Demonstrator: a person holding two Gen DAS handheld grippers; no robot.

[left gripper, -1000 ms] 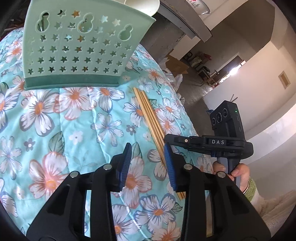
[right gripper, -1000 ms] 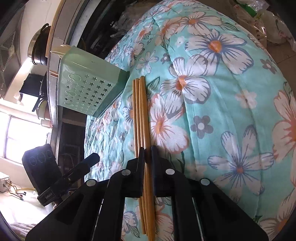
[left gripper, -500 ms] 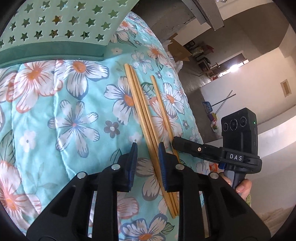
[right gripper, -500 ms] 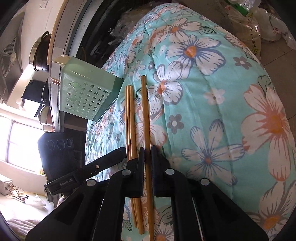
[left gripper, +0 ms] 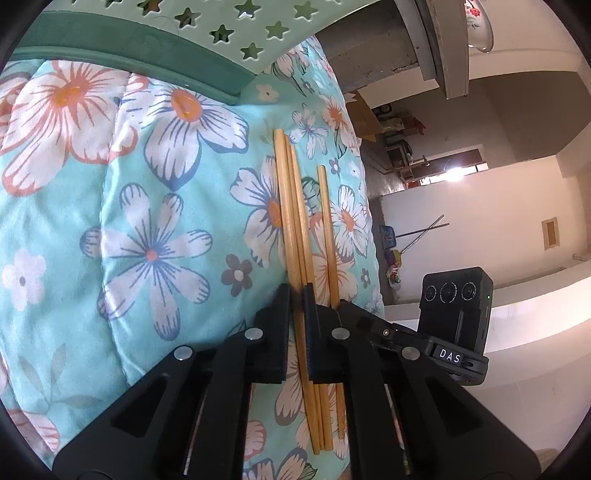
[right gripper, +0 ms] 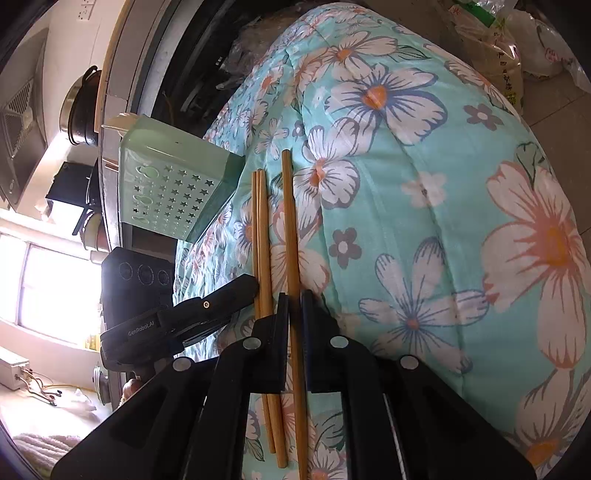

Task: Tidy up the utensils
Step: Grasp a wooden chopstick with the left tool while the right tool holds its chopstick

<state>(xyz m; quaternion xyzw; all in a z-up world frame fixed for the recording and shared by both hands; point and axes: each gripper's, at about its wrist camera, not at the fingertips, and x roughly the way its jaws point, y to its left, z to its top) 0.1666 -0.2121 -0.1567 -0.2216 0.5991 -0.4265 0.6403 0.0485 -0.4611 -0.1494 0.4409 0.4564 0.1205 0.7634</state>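
Note:
Three wooden chopsticks lie on a floral teal quilt (left gripper: 147, 221). My left gripper (left gripper: 296, 291) is shut on a pair of chopsticks (left gripper: 291, 221). My right gripper (right gripper: 294, 299) is shut on a single chopstick (right gripper: 290, 221), which also shows in the left wrist view (left gripper: 328, 236), a little apart from the pair (right gripper: 260, 229). A pale green utensil basket with star holes (right gripper: 170, 184) lies on its side just beyond the chopstick tips and also shows in the left wrist view (left gripper: 166, 22).
The quilt (right gripper: 443, 184) slopes away at its edges. Plastic bags (right gripper: 509, 48) sit on the floor beyond it. A counter with a dark pot (right gripper: 79, 107) is behind the basket. The other gripper's body (left gripper: 443, 332) sits close on the right.
My left gripper moved forward and right and closed on the pair of chopsticks. My right gripper drew the single chopstick sideways, away from the pair.

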